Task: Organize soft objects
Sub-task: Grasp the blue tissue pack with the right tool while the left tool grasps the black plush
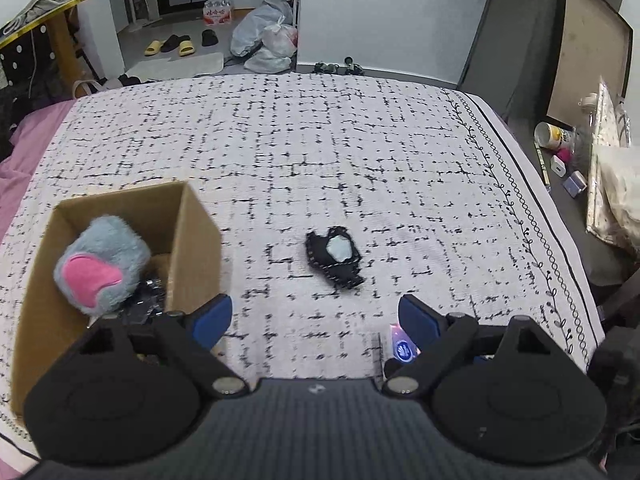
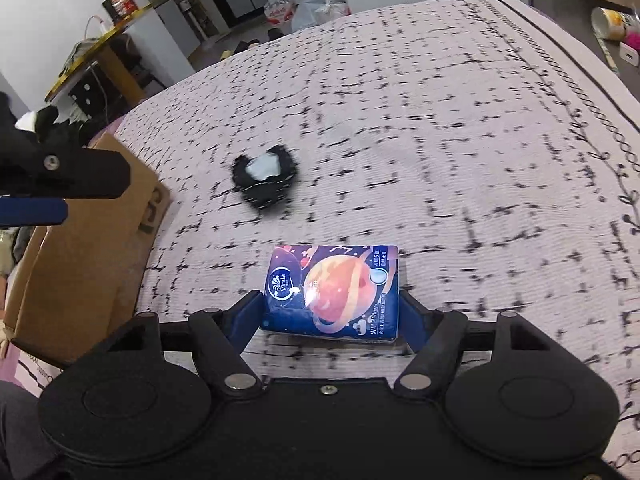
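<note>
A cardboard box [image 1: 192,240] stands on the bed at the left and holds a grey plush toy with a pink heart [image 1: 100,266]. A small black pouch with a pale patch [image 1: 335,256] lies on the bedspread; it also shows in the right wrist view [image 2: 264,180]. My left gripper [image 1: 316,318] is open and empty, above the bed beside the box. My right gripper [image 2: 330,312] is shut on a blue tissue pack [image 2: 332,290], held just above the bedspread. The pack's corner peeks into the left wrist view [image 1: 402,344]. The left gripper's finger [image 2: 64,176] shows in the right wrist view above the box [image 2: 92,256].
The bed has a white bedspread with black dashes [image 1: 320,140]. A bedside shelf at the right holds a cup [image 1: 554,134] and small items. Beyond the bed's far edge lie plastic bags [image 1: 266,40], slippers [image 1: 170,45] and a desk [image 1: 48,12].
</note>
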Demonstrator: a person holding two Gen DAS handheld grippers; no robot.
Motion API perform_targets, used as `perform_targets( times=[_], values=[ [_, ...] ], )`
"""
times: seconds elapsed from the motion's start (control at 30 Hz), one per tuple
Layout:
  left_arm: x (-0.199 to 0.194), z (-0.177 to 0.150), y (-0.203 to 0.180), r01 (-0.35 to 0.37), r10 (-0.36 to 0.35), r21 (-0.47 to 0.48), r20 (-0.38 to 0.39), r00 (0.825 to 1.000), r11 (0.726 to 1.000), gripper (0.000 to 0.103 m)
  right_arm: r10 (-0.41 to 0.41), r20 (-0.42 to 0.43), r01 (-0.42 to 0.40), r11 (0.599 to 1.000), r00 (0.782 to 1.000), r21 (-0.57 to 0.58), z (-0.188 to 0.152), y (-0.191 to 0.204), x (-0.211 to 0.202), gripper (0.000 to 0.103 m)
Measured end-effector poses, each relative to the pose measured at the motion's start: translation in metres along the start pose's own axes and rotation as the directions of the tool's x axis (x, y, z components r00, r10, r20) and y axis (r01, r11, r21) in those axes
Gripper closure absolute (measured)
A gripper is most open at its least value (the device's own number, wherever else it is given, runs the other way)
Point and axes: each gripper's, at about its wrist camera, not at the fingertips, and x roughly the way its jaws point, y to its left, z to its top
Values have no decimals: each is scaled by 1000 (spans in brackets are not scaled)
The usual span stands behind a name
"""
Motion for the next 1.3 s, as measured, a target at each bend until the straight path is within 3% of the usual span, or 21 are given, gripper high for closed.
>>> perform_targets(
  times=[0.6,0.97,1.13,1.2,1.3],
  values=[
    [77,9,-26,-19,16,-51,-54,998,999,16,-104,2,103,989,995,104,6,-59,-34,34],
    [125,14,-19,-60,54,-94,-68,996,994,16,-152,8,151,985,988,90,10,-53,-51,34],
    [135,10,-15,-91,83,-108,-81,993,990,44,-173,13,172,983,985,61,11,-44,-60,34],
    [132,10,-13,-114,106,-122,-72,992,986,75,-179,10,178,982,984,60,11,-42,-62,34],
    [126,11,-5,-84,73,-161,-75,994,983,89,-182,8,181,981,983,71,10,-38,-64,34]
  ],
)
